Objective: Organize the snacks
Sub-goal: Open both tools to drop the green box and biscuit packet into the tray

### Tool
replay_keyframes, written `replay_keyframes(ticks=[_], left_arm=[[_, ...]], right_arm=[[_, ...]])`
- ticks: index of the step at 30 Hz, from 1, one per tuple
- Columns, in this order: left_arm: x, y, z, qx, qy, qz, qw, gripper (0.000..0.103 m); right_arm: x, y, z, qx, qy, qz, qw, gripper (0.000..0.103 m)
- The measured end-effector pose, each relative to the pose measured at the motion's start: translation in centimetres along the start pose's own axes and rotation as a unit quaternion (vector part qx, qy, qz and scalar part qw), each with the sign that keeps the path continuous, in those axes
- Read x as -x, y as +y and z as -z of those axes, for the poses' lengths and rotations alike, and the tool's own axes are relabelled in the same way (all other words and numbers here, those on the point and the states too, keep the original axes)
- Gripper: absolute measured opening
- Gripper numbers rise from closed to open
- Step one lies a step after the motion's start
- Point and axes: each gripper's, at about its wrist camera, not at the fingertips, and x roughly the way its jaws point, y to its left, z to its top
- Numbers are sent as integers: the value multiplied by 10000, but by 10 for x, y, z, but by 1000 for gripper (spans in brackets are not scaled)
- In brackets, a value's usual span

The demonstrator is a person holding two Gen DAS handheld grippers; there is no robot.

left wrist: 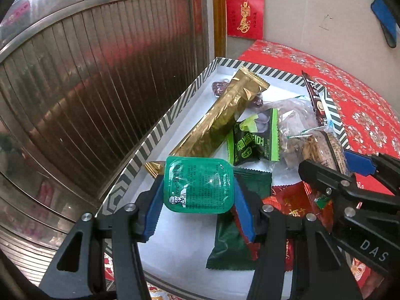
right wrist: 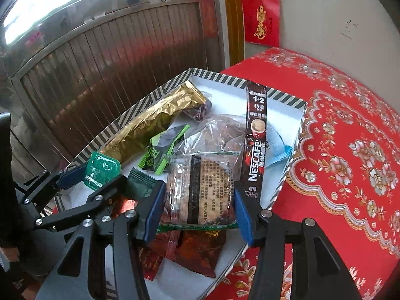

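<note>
A striped-rim box (right wrist: 287, 175) on a red-clothed tabletop (right wrist: 350, 150) already holds most snacks: a gold foil pack (left wrist: 220, 117), a Nescafé stick (right wrist: 257, 140), green and red packets. The job looks nearly done. At lower centre of the left view, the left tool (left wrist: 198, 187) grips a green KFC sauce cup (left wrist: 198, 185) just above the box's near end. At lower centre of the right view, the right tool (right wrist: 197, 200) clasps a clear-wrapped cake (right wrist: 202, 190) over the pile. Both seem poised to release.
</note>
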Motion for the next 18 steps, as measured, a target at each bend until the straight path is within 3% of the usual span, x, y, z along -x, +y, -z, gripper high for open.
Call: replay_keyframes(ticks=[4, 8, 12, 18], left_arm=[[-2, 1, 2, 82, 8, -54, 10000, 55], [1, 4, 5, 153, -133, -188, 9996, 79], [11, 5, 7, 191, -363, -253, 9988, 85], [33, 0, 13, 203, -716, -218, 9970, 90]], right_arm=[[4, -1, 2, -50, -54, -72, 9999, 58], [12, 0, 6, -39, -152, -70, 9999, 62], [29, -2, 14, -42, -405, -25, 9992, 63], [66, -5, 31, -10, -1074, 545, 9927, 79]])
